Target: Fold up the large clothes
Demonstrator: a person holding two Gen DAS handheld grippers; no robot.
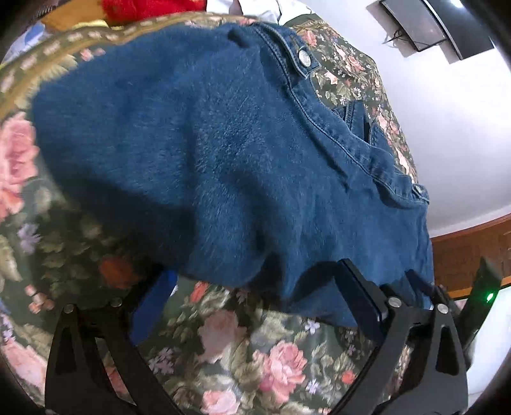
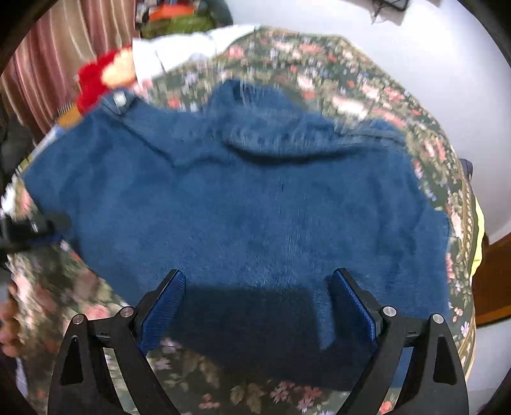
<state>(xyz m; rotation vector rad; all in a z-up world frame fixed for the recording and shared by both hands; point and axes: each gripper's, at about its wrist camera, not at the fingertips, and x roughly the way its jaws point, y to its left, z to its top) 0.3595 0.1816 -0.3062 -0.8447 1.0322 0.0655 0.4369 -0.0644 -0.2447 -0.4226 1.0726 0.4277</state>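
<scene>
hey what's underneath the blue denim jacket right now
The blue denim jacket lies on a floral bedspread, which shows all around it. Whatever sits directly beneath the jacket's middle is covered, so I cannot tell.

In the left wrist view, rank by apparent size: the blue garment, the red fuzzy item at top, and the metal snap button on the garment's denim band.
1. Blue garment, fills most of the frame.
2. Red fuzzy item, partly cut off by the frame edge, so its full size is unsure.
3. Snap button, smallest.
</scene>
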